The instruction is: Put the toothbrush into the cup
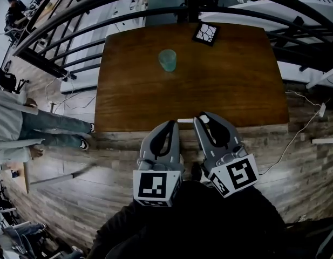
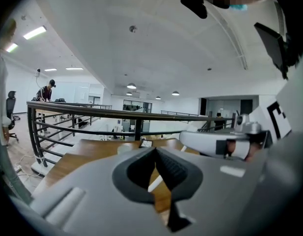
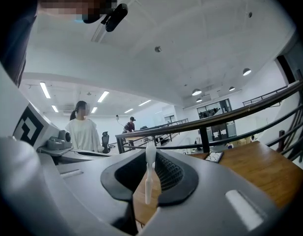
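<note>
Clamping the toothbrush (image 3: pixel 149 181), right gripper (image 1: pixel 202 117) fingers partly hide it; left gripper (image 1: pixel 174 123) fingers closed.

Pale green cup (image 1: pixel 167 60), white toothbrush (image 3: pixel 150 176), brown table (image 1: pixel 231 85)

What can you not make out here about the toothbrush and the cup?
Toothbrush bristles: blurred in the right gripper view, too small in the head view.
Cup contents: too small and hazy in the head view.
Black-framed tile pattern: too small in the head view.
</note>
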`<state>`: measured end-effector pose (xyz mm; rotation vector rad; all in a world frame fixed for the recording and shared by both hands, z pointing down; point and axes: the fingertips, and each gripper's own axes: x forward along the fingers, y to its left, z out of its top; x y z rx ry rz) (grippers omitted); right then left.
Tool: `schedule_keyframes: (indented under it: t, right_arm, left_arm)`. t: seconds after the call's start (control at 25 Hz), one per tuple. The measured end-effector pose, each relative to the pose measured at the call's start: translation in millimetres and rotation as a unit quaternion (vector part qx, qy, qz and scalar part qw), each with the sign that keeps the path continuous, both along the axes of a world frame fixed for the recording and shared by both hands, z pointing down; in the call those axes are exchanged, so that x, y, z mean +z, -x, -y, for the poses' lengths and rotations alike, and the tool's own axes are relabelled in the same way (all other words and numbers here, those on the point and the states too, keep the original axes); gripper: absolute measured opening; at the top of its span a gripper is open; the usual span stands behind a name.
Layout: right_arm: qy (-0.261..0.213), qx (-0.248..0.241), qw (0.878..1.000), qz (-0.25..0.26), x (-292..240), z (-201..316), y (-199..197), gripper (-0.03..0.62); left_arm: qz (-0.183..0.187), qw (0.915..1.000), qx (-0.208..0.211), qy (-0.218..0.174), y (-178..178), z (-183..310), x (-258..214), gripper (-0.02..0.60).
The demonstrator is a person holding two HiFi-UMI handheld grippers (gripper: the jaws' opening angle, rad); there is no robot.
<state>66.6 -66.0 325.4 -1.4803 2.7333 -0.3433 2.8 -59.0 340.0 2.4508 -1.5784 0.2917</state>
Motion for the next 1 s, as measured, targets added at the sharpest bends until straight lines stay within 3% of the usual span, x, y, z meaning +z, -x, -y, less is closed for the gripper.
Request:
schedule_keyframes:
  t: [0.28, 0.56, 0.84, 1.0]
  right_arm:
    - [0.007, 0.006, 1.000, -0.020, 4.4, 63.8, 30.6, 0.052]
    - [-0.013, 0.008, 0.998, -0.055, -20.5, 124.0, 71.6, 0.052]
    - [-0.042, 0.036, 0.996, -0.068, -45.0, 155.2, 84.9, 0.052]
    - [-0.045, 0.038, 0.995, -0.074, -44.3, 162.8, 89.5, 0.052]
  left_arm:
    - [-0.018, 0.9998, 0.003, 0.004, 32.2, 67.6, 3.8, 0.008]
    - [-0.054, 0.9981, 0.009, -0.028, 70.7, 138.0, -25.7, 0.008]
    - [-0.072, 0.9950, 0.024, -0.065, 91.1, 165.7, -49.9, 0.008]
    - [-0.077, 0.9945, 0.028, -0.066, 92.6, 178.2, -48.4, 0.008]
